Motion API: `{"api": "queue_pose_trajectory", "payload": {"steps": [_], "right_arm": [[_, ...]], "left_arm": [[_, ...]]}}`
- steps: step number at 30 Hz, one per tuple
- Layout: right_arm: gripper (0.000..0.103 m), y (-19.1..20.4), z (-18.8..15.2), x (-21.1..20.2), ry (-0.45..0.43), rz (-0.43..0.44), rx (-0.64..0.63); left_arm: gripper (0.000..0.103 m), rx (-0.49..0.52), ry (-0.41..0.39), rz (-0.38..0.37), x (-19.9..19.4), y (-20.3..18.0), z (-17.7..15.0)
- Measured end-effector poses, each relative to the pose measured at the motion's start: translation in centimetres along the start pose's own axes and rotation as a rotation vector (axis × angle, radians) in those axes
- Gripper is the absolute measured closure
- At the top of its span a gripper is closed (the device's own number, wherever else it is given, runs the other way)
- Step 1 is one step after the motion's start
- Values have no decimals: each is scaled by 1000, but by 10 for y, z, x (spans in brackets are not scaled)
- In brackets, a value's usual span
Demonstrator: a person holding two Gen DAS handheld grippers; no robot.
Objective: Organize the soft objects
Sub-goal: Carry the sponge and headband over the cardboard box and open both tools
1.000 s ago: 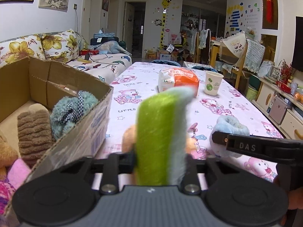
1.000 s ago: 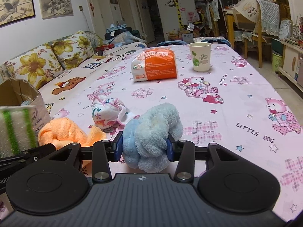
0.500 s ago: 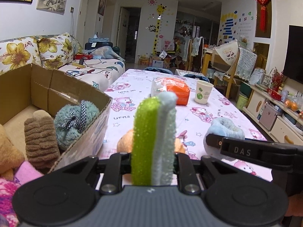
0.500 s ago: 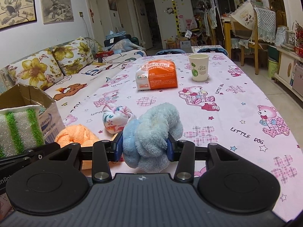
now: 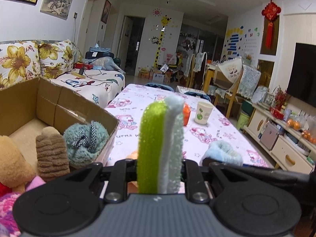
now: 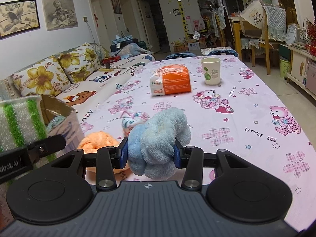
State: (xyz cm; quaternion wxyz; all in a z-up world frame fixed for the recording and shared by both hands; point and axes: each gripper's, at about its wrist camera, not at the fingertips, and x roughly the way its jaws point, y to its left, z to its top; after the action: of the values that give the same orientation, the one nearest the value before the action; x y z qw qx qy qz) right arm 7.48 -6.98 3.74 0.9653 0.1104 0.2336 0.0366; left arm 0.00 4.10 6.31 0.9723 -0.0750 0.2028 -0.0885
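Table (image 6: 246,106) with pink cartoon-print cloth fills most of both views. Cardboard box (image 5: 59,100) sits at its left edge, open top; inside: tan plush (image 5: 11,158), brown ribbed sock roll (image 5: 51,154), teal fuzzy bundle (image 5: 85,140) against the near right wall, pink knit item (image 5: 7,203) at the very corner, partly cut off, hard to say what it is.

Left gripper (image 5: 159,169) clamped on a green-and-white scrubbing cloth (image 5: 160,148), held upright on edge, lifted beside the box's right wall, not in it. Right gripper (image 6: 151,154) clamped on a light blue fluffy towel roll (image 6: 158,138), pads pressing both sides, held off the cloth near the table's front.

On the table behind the roll: orange towel (image 6: 98,140) just left of the right gripper, small patterned cloth ball (image 6: 132,120) beyond it. Farther back, orange-and-white tissue pack (image 6: 170,81) and paper cup (image 6: 211,71), near each other, apart.
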Motion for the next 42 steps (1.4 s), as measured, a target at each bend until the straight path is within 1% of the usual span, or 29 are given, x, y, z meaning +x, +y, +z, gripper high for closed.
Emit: {"api": "queue_pose_trajectory", "payload": {"steps": [7, 12, 18, 24, 29, 33, 42], "right_arm": [[49, 15, 2, -6, -22, 51, -23], [49, 25, 6, -15, -50, 108, -29], [49, 49, 9, -21, -80, 181, -68], [48, 71, 15, -15, -100, 247, -107], [48, 85, 26, -7, -111, 310, -134], [47, 96, 31, 3, -110, 346, -164], [46, 112, 22, 21, -60, 389, -229]], "left_arm": [[85, -32, -46, -4, -14, 11, 10], [85, -59, -83, -6, -25, 20, 16], [85, -102, -131, 4, -37, 38, 24], [85, -164, -176, 44, -49, 61, 28], [85, -244, -228, 86, -59, 86, 31], [85, -287, -234, 139, -60, 102, 30], [85, -364, -240, 228, -60, 131, 30]]}}
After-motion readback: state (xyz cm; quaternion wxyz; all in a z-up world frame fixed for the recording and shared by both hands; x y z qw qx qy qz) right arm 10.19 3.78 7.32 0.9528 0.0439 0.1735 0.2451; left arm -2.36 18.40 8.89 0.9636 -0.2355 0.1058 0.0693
